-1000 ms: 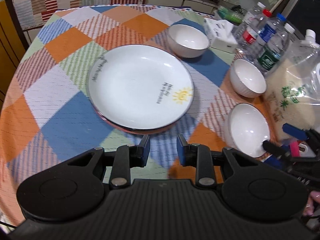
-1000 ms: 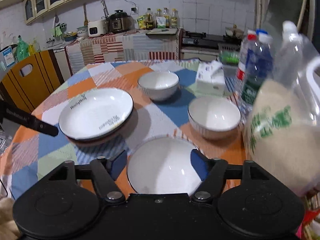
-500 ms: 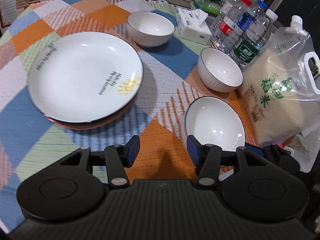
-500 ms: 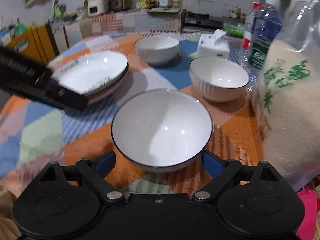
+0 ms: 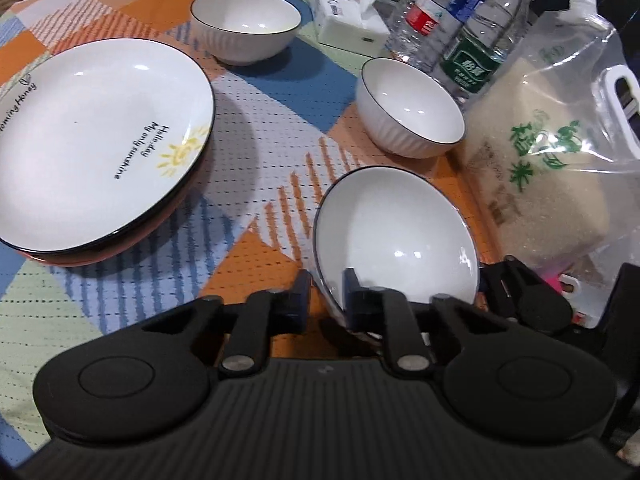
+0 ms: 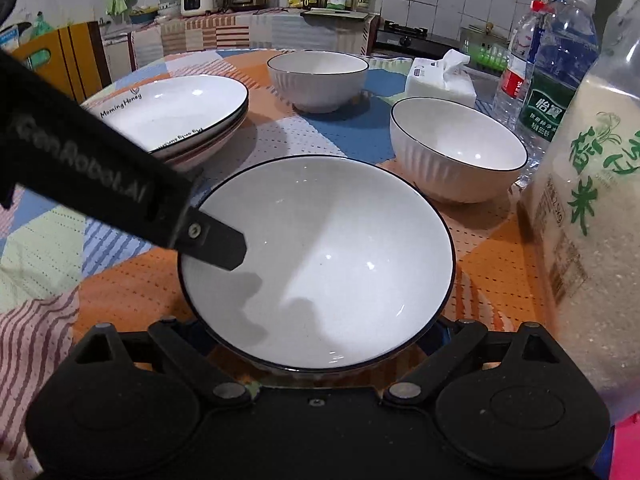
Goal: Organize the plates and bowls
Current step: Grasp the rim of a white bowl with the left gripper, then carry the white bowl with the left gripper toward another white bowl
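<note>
The left gripper (image 5: 325,300) has its fingers (image 5: 298,300) narrowly parted astride the near-left rim of the nearest bowl (image 5: 394,236), one pad inside the bowl and one outside; whether they actually pinch the rim cannot be told. The right gripper (image 6: 320,334) stands with its fingers spread wide, the same bowl (image 6: 320,260) lying between them, and their tips are hidden under its wall, so contact cannot be told. In the right wrist view the left gripper's finger (image 6: 212,242) reaches over the bowl's left rim. The bowl sits on the checked cloth of the bench (image 5: 256,128). Beyond it stands a second bowl (image 5: 410,108), and farther back a third bowl (image 5: 245,24). To the left lies a stack of plates (image 5: 92,140), the top one white with a sun drawing. At the right stand a bag of rice (image 5: 552,160), water bottles (image 5: 476,48) and a tissue box (image 5: 348,16).
</note>
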The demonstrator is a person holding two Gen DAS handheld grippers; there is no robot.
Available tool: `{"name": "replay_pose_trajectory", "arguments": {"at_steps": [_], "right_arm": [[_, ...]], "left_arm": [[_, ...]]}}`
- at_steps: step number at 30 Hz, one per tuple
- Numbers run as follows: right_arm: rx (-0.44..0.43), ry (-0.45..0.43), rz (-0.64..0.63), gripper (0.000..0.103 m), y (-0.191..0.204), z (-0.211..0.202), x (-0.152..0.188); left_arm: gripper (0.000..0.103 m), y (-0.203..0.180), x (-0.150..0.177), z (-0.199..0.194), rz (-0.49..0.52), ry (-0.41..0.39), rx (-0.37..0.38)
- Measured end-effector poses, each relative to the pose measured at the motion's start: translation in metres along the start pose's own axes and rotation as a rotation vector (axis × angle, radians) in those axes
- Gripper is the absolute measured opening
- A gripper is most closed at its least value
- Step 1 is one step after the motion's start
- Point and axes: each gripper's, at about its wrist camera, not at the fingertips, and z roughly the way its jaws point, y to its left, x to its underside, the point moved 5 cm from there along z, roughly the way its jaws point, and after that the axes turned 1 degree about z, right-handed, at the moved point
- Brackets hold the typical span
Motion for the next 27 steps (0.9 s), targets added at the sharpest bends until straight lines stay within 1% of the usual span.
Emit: {"name": "replay_pose_trajectory", "arguments": {"at_steps": [2,6,16,22,24,27], "right_arm": [[-0.008,-0.005,-0.01,0.097,0.002,-0.002,0.0],[-0.034,-0.02,-0.035,0.096,0.01,-0.008,-0.001],[-0.112,-0.047,-0.119,0.096,0.045,-0.013,-0.013],[-0.164,-0.042,-0.127,0.096,0.056,-0.003,-0.015],[-0.182,-0.026,-0.121,0.096,0.057,0.004,-0.014],[-0.169,-0.024,-0.147,0.096,0.061,0.009,-0.011]], "left_arm": [[0.014,0.0,0.0,-0.003,0.016,0.002,-0.011],[0.014,0.008,0.002,-0.015,-0.004,0.011,-0.011],[0.015,0.036,0.007,-0.041,-0.018,0.005,-0.059],[0.015,0.051,0.011,-0.04,-0.036,0.014,-0.081],[0.015,0.055,0.013,-0.035,-0.033,0.026,-0.09],[0.015,0.055,0.015,-0.033,-0.028,0.025,-0.091]]}}
